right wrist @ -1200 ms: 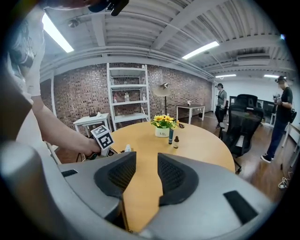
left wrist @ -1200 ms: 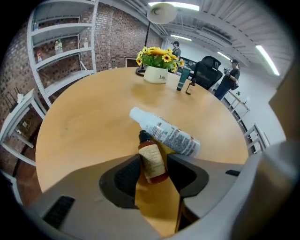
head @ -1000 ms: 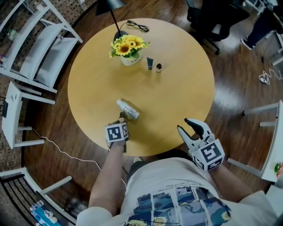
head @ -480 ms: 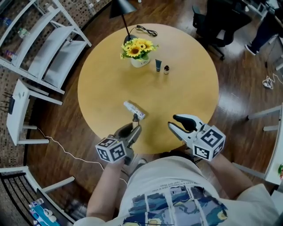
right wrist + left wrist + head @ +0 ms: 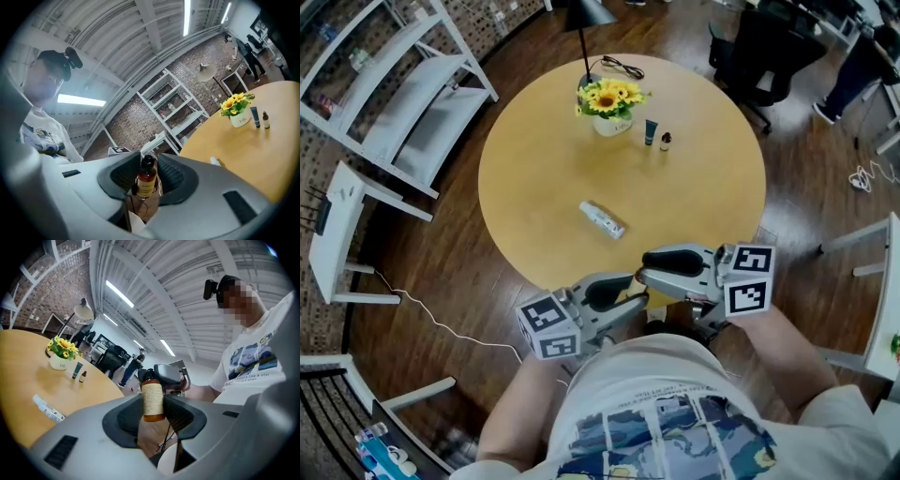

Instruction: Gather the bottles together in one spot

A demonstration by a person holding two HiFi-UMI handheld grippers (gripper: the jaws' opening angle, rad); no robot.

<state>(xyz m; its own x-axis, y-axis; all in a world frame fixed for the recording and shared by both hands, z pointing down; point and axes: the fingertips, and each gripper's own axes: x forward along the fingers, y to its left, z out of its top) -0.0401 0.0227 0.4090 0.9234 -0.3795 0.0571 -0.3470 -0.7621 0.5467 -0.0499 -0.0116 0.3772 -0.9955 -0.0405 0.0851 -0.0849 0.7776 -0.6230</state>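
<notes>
Left gripper [image 5: 152, 414] grasps amber bottle [image 5: 152, 397] off the worktop [image 5: 703, 206], lower centre. Right gripper [image 5: 146, 172] has just been closing around it; contact unclear. Clear bottle [image 5: 602, 219] lies mid-worktop, well apart from small dark bottle [image 5: 666, 142] at top. Gathering barely begun.

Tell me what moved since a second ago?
The left gripper rose from the table holding the amber bottle; the right gripper swung in to face it, jaws closing around the bottle's cap. The clear bottle, sunflowers, tube and tiny bottle stayed put.
</notes>
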